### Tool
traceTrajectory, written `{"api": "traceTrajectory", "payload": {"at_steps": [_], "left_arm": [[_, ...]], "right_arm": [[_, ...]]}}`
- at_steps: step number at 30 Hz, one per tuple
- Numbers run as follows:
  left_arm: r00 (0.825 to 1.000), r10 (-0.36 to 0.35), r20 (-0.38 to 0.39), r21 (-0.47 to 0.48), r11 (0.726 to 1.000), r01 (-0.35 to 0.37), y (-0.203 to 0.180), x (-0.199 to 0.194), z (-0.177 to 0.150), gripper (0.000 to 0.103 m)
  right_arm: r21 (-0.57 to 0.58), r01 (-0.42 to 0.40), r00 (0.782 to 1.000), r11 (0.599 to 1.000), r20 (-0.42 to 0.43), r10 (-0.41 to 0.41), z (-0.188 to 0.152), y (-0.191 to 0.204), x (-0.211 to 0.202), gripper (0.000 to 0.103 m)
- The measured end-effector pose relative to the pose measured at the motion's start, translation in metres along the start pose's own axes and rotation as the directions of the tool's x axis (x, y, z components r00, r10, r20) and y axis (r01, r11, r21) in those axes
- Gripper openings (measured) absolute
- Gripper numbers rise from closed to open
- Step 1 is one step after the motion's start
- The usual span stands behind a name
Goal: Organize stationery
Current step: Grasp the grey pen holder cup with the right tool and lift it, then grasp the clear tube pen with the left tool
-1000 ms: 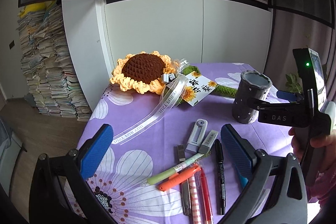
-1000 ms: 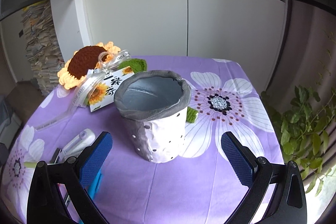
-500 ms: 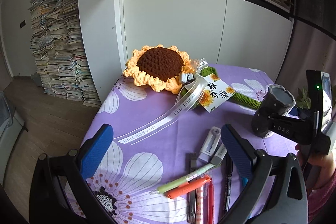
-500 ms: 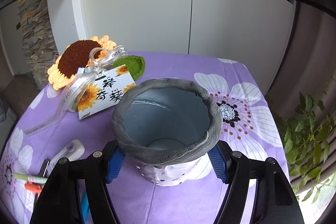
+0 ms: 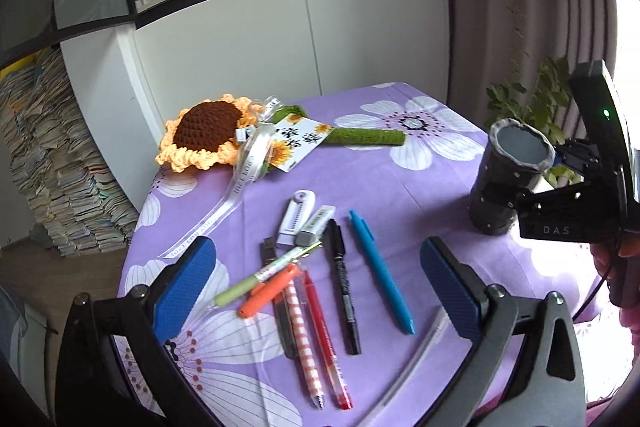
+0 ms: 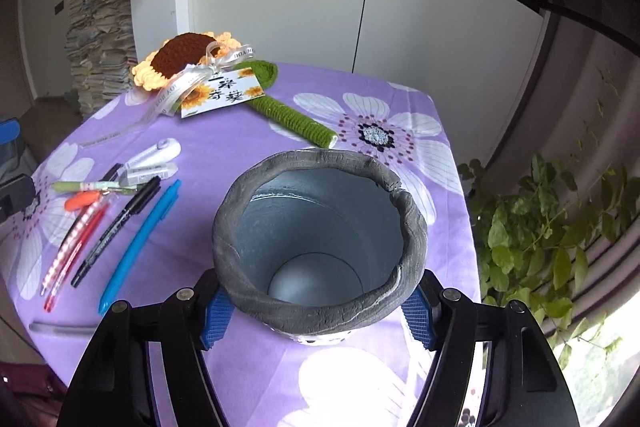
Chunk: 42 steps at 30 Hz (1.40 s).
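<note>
While the right gripper [image 6: 316,311] is clamping the grey pen cup [image 6: 316,239] with its 2 blue pads pressing against opposite sides of the cup wall, the cup is standing upright on the purple flowered tablecloth [image 6: 360,95] near the table's right edge, its inside showing nothing in it. Its jaws have just been closing, and the cup is sitting between them. From the left wrist view the same cup [image 5: 508,179] is appearing at the far right, gripped by the black tool in a person's hand [image 5: 624,259].

The left gripper [image 5: 320,279] is hanging above the table with its jaws spread wide and nothing between them. Below it the stationery is lying in a loose fan: a blue pen [image 5: 380,271], a black marker [image 5: 342,283], a red pen [image 5: 324,335], a red-and-white striped pen [image 5: 300,327], an orange marker [image 5: 268,293], a green pen [image 5: 260,275], a white correction tape [image 5: 296,217] and a grey eraser [image 5: 314,227] just beside it. A clear ruler [image 5: 416,359] is lying nearest the camera.

A crocheted sunflower [image 5: 204,135] with ribbon and a card is resting at the far left of the table, well apart from the cup.
</note>
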State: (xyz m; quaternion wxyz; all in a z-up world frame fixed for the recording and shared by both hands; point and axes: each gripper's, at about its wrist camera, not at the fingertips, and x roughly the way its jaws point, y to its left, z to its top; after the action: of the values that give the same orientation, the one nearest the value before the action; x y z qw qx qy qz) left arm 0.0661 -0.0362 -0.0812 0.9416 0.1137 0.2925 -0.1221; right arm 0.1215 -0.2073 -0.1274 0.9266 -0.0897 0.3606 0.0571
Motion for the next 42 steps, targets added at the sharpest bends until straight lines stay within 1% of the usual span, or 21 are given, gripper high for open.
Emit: {"api": "traceTrajectory", "payload": {"at_steps": [2, 4, 8, 10, 12, 13, 14, 18, 19, 23, 26, 28, 29, 30, 32, 33, 34, 37, 39, 40, 42], "left_arm": [[0.999, -0.032, -0.01, 0.017, 0.999, 0.032, -0.012, -0.003, -0.003, 0.102], [0.998, -0.06, -0.031, 0.021, 0.998, 0.06, -0.019, -0.001, -0.006, 0.102], [0.993, -0.084, -0.083, 0.025, 0.996, 0.087, -0.033, 0.007, -0.013, 0.101], [0.992, -0.079, -0.101, 0.031, 0.996, 0.083, -0.038, 0.01, -0.017, 0.098], [0.99, -0.081, -0.113, 0.039, 0.996, 0.085, -0.042, 0.011, -0.019, 0.094], [0.989, -0.083, -0.121, 0.043, 0.995, 0.089, -0.044, 0.012, -0.02, 0.093], [0.989, -0.082, -0.126, 0.047, 0.995, 0.088, -0.046, 0.013, -0.02, 0.093], [0.987, -0.081, -0.139, 0.06, 0.994, 0.09, -0.053, 0.016, -0.019, 0.093], [0.986, -0.083, -0.142, 0.064, 0.994, 0.093, -0.054, 0.018, -0.019, 0.092], [0.986, -0.08, -0.149, 0.073, 0.993, 0.091, -0.06, 0.023, -0.019, 0.089], [0.983, -0.078, -0.163, 0.062, 0.994, 0.09, -0.06, 0.03, -0.018, 0.085], [0.983, -0.079, -0.167, 0.058, 0.994, 0.09, -0.061, 0.033, -0.017, 0.084], [0.983, -0.079, -0.165, 0.059, 0.994, 0.09, -0.062, 0.032, -0.017, 0.084], [0.983, -0.08, -0.162, 0.063, 0.994, 0.091, -0.063, 0.032, -0.016, 0.084], [0.982, -0.096, -0.161, 0.071, 0.992, 0.108, -0.066, 0.031, -0.015, 0.08], [0.98, -0.107, -0.165, 0.074, 0.99, 0.121, -0.067, 0.032, -0.015, 0.076], [0.977, -0.123, -0.174, 0.078, 0.987, 0.139, -0.07, 0.033, -0.015, 0.068], [0.962, -0.169, -0.213, 0.09, 0.977, 0.191, -0.078, 0.038, -0.019, 0.055], [0.955, -0.185, -0.234, 0.1, 0.972, 0.213, -0.082, 0.041, -0.022, 0.051], [0.952, -0.189, -0.242, 0.105, 0.97, 0.219, -0.083, 0.043, -0.023, 0.05], [0.947, -0.197, -0.255, 0.109, 0.967, 0.231, -0.085, 0.047, -0.024, 0.047]], "right_arm": [[0.021, -0.003, 1.0, 1.0, 0.006, 0.003, -0.002, -0.005, -0.004, 0.072], [0.027, -0.028, 1.0, 0.999, 0.01, 0.028, -0.003, -0.008, -0.004, 0.072], [-0.022, -0.059, 0.998, 0.998, 0.029, 0.059, -0.002, -0.003, 0.002, 0.072], [-0.049, -0.068, 0.995, 0.996, 0.067, 0.071, -0.004, -0.001, 0.002, 0.072], [-0.056, -0.107, 0.987, 0.993, 0.115, 0.113, -0.008, -0.004, 0.002, 0.074], [-0.051, -0.135, 0.981, 0.99, 0.133, 0.141, -0.011, -0.007, 0.003, 0.079], [-0.041, -0.159, 0.977, 0.986, 0.138, 0.163, -0.014, -0.01, 0.005, 0.083], [-0.013, -0.219, 0.969, 0.976, 0.117, 0.219, -0.021, -0.019, 0.013, 0.083], [0.003, -0.228, 0.966, 0.974, 0.127, 0.226, -0.021, -0.022, 0.012, 0.083], [0.002, -0.223, 0.963, 0.975, 0.156, 0.22, -0.021, -0.031, 0.004, 0.083], [-0.028, -0.232, 0.961, 0.972, 0.148, 0.233, -0.021, -0.034, 0.005, 0.083], [-0.053, -0.249, 0.958, 0.967, 0.135, 0.254, -0.021, -0.031, 0.007, 0.081], [-0.058, -0.269, 0.954, 0.961, 0.122, 0.274, -0.02, -0.03, 0.009, 0.072], [-0.059, -0.284, 0.951, 0.957, 0.108, 0.289, -0.019, -0.03, 0.012, 0.072], [-0.058, -0.289, 0.95, 0.955, 0.104, 0.294, -0.018, -0.03, 0.013, 0.072], [-0.058, -0.293, 0.949, 0.954, 0.1, 0.298, -0.017, -0.03, 0.013, 0.072], [-0.061, -0.292, 0.949, 0.954, 0.103, 0.297, -0.015, -0.029, 0.013, 0.072], [-0.089, -0.254, 0.957, 0.963, 0.119, 0.263, -0.004, -0.028, 0.017, 0.072], [-0.09, -0.256, 0.958, 0.962, 0.105, 0.265, -0.004, -0.026, 0.026, 0.072], [-0.082, -0.262, 0.96, 0.962, 0.082, 0.269, -0.004, -0.027, 0.03, 0.071], [-0.085, -0.263, 0.959, 0.961, 0.087, 0.27, -0.005, -0.027, 0.027, 0.071]]}}
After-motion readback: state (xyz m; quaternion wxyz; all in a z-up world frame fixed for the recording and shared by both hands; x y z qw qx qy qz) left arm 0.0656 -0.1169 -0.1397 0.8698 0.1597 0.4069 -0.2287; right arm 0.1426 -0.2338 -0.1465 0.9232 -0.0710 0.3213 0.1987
